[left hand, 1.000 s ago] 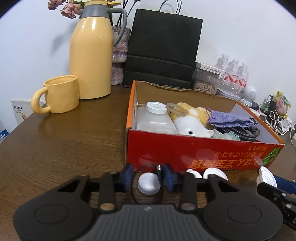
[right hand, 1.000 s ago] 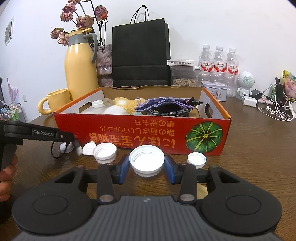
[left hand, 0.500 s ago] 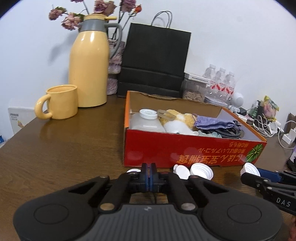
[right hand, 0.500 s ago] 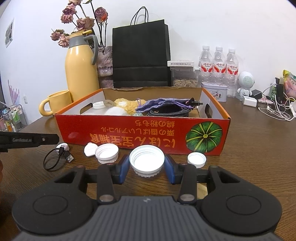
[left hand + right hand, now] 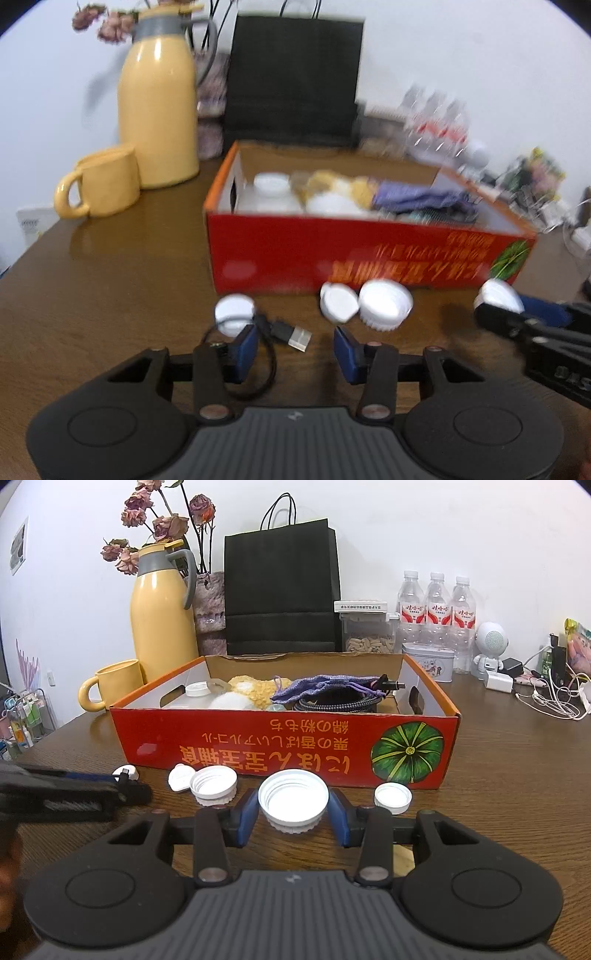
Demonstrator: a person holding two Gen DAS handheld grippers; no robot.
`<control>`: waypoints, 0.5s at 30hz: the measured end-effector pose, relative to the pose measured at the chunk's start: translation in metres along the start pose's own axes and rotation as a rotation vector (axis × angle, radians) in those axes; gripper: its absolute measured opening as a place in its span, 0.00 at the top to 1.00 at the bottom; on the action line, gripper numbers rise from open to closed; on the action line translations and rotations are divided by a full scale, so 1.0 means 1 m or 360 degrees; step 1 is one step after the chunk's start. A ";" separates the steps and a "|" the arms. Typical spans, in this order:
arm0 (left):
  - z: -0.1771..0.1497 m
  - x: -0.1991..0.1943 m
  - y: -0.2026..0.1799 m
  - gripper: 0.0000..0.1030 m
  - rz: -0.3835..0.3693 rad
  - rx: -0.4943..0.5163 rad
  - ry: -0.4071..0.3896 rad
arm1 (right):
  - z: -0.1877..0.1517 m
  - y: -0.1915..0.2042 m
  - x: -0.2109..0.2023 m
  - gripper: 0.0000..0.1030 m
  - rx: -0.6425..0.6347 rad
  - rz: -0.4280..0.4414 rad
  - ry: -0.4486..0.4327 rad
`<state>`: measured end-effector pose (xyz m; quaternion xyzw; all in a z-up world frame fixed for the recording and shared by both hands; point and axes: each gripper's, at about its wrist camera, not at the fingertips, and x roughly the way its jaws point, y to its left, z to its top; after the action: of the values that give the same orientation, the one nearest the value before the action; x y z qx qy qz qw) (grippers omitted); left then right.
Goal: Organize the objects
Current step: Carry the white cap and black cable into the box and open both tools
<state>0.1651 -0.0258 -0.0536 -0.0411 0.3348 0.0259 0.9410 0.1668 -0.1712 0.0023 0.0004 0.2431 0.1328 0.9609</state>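
Note:
My right gripper [image 5: 293, 821] is shut on a large white lid [image 5: 293, 799], held just in front of the red cardboard box [image 5: 258, 746]. My left gripper [image 5: 297, 350] hangs low over the table with its jaws opening. The USB plug [image 5: 293, 334] of a black cable lies between its fingertips, untouched, and the cable's white round end [image 5: 234, 314] sits beside the left pad. Two more white lids [image 5: 386, 302] lie by the box [image 5: 332, 254]. In the right wrist view, the left gripper [image 5: 92, 794] reaches in from the left.
A small white cap [image 5: 392, 797] lies right of the held lid. The box holds a plastic jar [image 5: 195, 694], a plush toy, a purple pouch and cables. A yellow jug [image 5: 162, 627], yellow mug [image 5: 110, 683], black bag and bottles [image 5: 437, 616] stand behind it.
The left gripper's jaws closed, then opened again. It pulled back from the white cable end, then came in toward the lids. The right gripper and its lid have not moved.

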 end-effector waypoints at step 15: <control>-0.017 -0.023 0.007 0.95 -0.0069 -0.0080 -0.0099 | -0.002 0.001 -0.007 0.59 0.0004 0.0026 -0.0038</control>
<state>0.1364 -0.0212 -0.0527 -0.0712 0.3036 0.0151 0.9500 0.1599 -0.1725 0.0037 0.0052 0.2317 0.1404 0.9626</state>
